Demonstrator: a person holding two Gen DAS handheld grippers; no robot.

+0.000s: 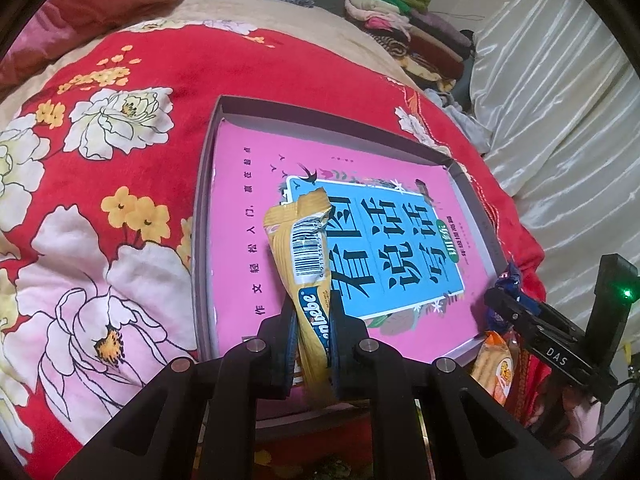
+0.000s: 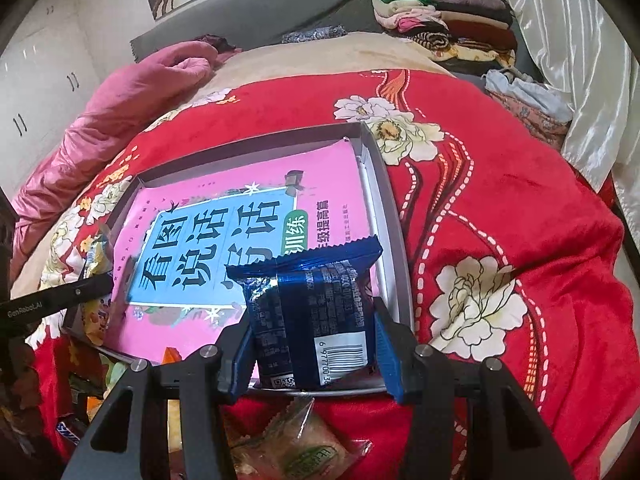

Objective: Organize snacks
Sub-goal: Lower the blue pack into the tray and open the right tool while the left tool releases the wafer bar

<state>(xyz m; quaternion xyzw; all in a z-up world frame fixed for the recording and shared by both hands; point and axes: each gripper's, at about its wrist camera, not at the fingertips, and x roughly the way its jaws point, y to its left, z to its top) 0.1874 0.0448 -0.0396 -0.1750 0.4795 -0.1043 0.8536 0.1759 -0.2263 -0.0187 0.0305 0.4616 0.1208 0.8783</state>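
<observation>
the left gripper [image 1: 314,344] pinches a yellow snack stick [image 1: 306,264] tight between nearly shut jaws. the right gripper [image 2: 316,344] clamps a blue snack packet [image 2: 316,308] between half-spread jaws. ahead of both jaws lies a shallow box [image 1: 202,216] holding a pink book [image 1: 256,184], on a red floral blanket [image 1: 100,128].
</observation>
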